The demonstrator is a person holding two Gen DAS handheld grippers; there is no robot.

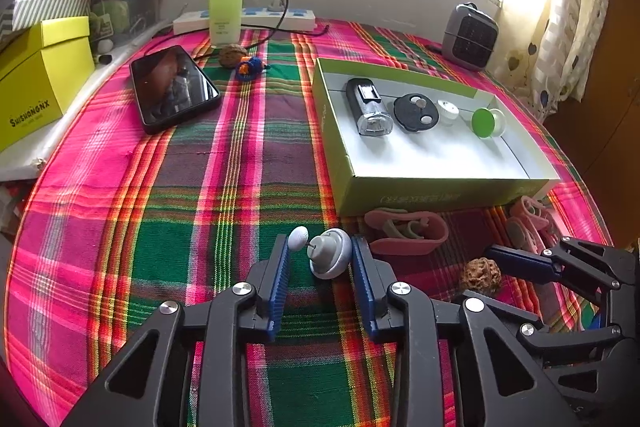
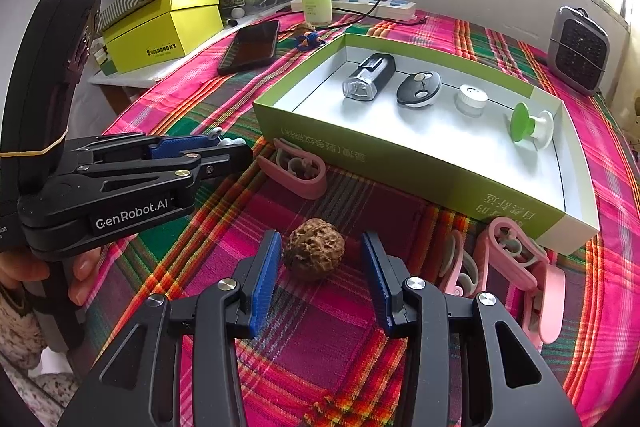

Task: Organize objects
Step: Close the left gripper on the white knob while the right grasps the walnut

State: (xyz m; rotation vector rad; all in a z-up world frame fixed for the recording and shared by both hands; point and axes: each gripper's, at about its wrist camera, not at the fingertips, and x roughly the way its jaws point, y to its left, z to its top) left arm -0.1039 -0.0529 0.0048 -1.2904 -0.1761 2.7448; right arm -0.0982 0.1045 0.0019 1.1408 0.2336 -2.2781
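My left gripper [image 1: 320, 259] pinches a small grey and white spinning top [image 1: 326, 253]: one pad presses the little white ball at the end of its thin stem, the other presses the domed grey body. That hold worries me. The ball is round and the dome slopes, so the top can pivot about the stem or squirt forward out of the pads when I lift, and it may roll across the plaid cloth [image 1: 180, 187].

My right gripper [image 2: 320, 267] stands spread around a walnut [image 2: 314, 249], which sits between the pads nearer the left one, touching neither as far as I can tell. If I close off-centre like this, that pad meets the shell first and may nudge the bumpy nut sideways.

The green tray [image 2: 400, 171] lies ahead of both claws, with a bike light [image 2: 368, 77], a black disc [image 2: 419, 89], a white cap [image 2: 472, 99] and a green spool [image 2: 532, 125] lined up inside. Its near wall stands between me and the free floor, so a low carry could clip it. Pink clips [image 2: 296, 169] lie just beside each claw and could snag.
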